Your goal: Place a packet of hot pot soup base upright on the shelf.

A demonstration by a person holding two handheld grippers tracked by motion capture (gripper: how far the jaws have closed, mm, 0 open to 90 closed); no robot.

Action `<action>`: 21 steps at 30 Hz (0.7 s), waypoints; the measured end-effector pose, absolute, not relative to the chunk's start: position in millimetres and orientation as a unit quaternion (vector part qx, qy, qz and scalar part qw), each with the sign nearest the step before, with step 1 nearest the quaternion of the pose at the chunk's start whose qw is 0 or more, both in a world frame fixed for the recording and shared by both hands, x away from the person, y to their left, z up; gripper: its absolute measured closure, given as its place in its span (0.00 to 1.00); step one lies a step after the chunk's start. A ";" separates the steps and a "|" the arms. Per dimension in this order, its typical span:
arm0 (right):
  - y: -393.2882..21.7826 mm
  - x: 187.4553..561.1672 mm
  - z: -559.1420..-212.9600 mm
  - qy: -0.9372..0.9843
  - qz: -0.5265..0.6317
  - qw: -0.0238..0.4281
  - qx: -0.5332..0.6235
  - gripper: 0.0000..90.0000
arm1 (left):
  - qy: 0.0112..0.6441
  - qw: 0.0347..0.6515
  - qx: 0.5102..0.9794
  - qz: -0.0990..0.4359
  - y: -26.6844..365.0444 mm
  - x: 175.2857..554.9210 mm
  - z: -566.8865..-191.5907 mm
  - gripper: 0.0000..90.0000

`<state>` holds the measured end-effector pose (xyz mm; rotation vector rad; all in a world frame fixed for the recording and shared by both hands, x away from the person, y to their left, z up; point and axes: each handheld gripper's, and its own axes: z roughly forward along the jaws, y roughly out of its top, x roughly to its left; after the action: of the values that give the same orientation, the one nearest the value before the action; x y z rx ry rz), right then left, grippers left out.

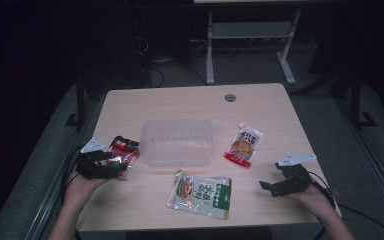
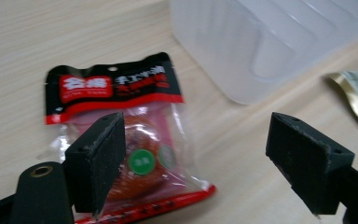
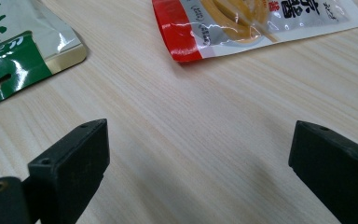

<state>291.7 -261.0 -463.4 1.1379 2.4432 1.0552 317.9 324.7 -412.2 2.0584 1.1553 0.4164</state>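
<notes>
clear plastic tub [image 1: 179, 142] upright, empty, table centre. red-black snack pack [image 1: 124, 150] flat at its left. red-white pouch [image 1: 244, 145] at right. green-white pouch [image 1: 200, 194] nearer front edge.

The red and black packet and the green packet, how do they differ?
The red and black packet lies left of the tub, at the left gripper; the green packet lies in front of the tub, away from both grippers. The green one looks larger. Both lie flat on the table.
</notes>
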 end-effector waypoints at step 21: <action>-261.4 292.8 -464.5 0.838 0.359 0.127 0.391 0.05 | 0.484 0.307 0.796 0.192 330.8 348.7 -432.8 0.13</action>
<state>292.8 -261.4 -464.5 1.1372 2.4398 1.0452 348.7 330.8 -432.8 2.1062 1.2804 0.5089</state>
